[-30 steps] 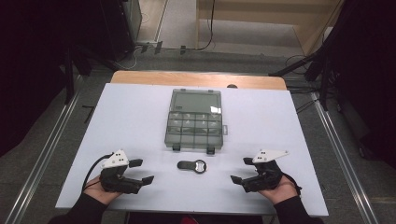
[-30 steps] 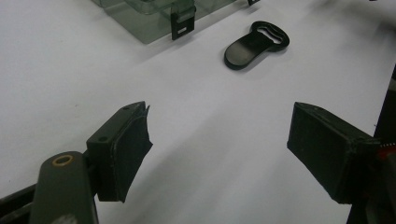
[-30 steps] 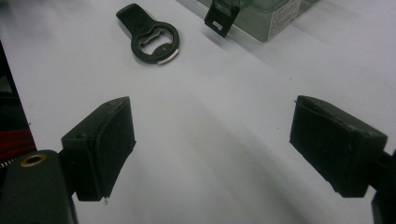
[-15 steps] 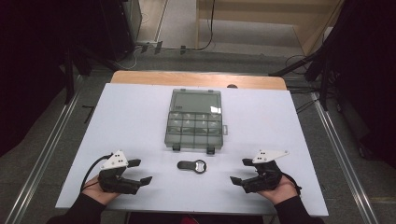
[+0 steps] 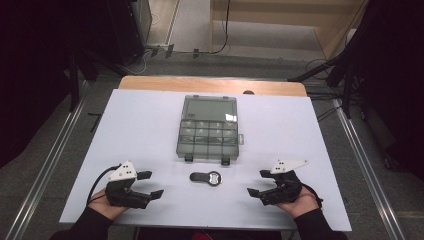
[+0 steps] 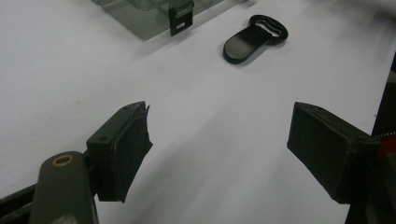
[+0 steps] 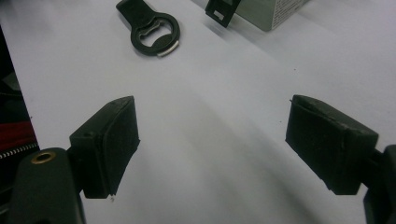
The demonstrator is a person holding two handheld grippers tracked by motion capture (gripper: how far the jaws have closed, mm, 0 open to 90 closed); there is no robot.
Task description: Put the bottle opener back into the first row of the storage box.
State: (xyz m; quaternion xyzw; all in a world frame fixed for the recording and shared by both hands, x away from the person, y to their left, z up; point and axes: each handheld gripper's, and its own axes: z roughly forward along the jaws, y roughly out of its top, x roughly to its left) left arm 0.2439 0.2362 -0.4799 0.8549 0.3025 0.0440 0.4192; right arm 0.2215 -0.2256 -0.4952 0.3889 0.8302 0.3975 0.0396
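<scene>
Clear plastic organizer box [image 6: 154,11] cut off beyond black bottle opener [image 6: 254,38]

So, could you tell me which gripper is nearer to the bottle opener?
Right, slightly. The right gripper lies to the right of the bottle opener; the left gripper lies a little farther off, to its left.
</scene>
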